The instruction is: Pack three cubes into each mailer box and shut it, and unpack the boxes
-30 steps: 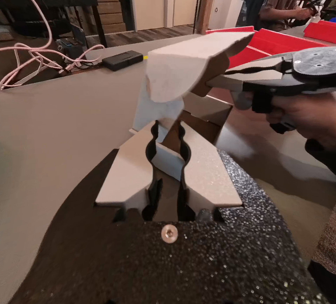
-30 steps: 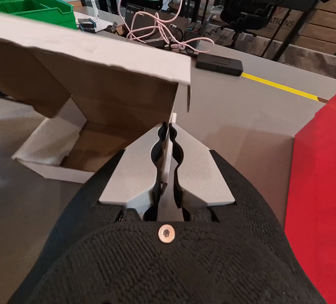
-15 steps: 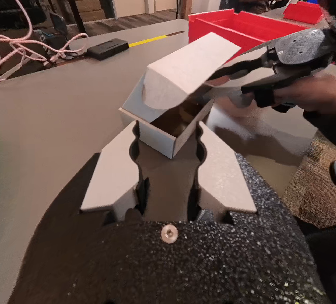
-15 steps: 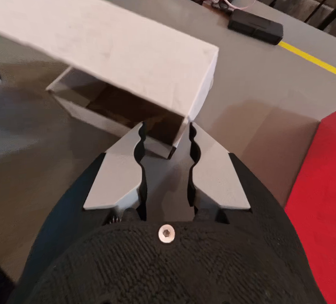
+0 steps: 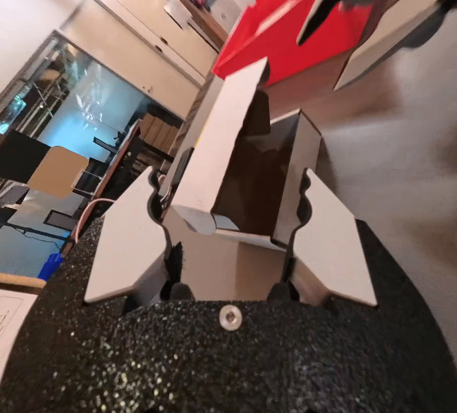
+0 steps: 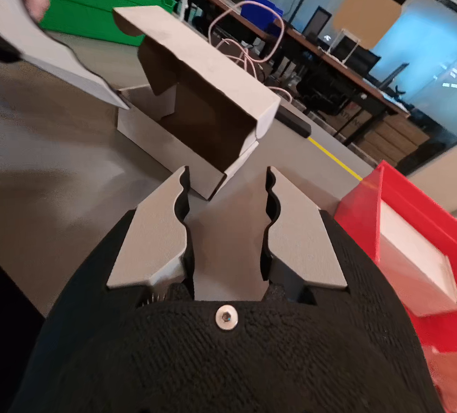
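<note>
Left gripper [image 5: 230, 195] and right gripper [image 6: 227, 178] gape wide (apparently empty).

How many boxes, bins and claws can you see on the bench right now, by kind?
Mailer box, lid propped open: 1
Red bin: 1
Green bin: 1
Claws, both open and holding nothing: 2, left claw and right claw
Cubes: 0 visible
Total: 5
</note>
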`<state>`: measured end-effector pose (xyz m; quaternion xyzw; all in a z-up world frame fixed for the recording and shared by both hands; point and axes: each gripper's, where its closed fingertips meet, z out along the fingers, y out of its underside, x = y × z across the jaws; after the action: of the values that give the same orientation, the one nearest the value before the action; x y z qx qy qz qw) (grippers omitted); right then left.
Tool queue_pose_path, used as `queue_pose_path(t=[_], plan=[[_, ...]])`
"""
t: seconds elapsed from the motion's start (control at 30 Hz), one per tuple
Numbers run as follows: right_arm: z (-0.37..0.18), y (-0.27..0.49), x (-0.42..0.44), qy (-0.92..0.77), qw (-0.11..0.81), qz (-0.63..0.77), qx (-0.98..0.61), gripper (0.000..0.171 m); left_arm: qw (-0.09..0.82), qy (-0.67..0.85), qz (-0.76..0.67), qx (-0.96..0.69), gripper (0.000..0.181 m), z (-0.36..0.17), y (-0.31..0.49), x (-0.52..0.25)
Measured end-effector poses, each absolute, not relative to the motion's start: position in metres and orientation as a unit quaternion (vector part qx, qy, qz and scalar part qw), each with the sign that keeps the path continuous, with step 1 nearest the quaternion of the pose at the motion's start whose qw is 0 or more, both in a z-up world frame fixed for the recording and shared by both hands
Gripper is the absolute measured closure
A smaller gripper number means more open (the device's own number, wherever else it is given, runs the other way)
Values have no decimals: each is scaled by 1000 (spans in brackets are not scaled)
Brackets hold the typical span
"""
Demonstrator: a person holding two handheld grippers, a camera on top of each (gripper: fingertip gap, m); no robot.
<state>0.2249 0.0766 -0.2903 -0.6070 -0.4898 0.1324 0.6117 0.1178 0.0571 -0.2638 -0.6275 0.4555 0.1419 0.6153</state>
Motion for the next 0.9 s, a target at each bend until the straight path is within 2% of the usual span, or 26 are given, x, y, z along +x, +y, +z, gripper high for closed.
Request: queue_pose_path(t=[0.13,0.23,0.4,0.7,0.9], plan=[[-288,76,221,-531,635,62,-557,109,556,477,150,-664,80,-287,71,116],[-271,75,218,-537,684,16,-494,112,557,471,172,-662,130,-285,67,111],[-289,76,202,-594,647,11,-477,99,533,492,181,-664,132,-305,54,114],[-333,81,179,-704,566,-75,-423,99,479,526,155,-686,135,-340,41,117],[-349,82,165,-754,521,-111,-385,101,452,535,143,-699,135,-345,40,117]])
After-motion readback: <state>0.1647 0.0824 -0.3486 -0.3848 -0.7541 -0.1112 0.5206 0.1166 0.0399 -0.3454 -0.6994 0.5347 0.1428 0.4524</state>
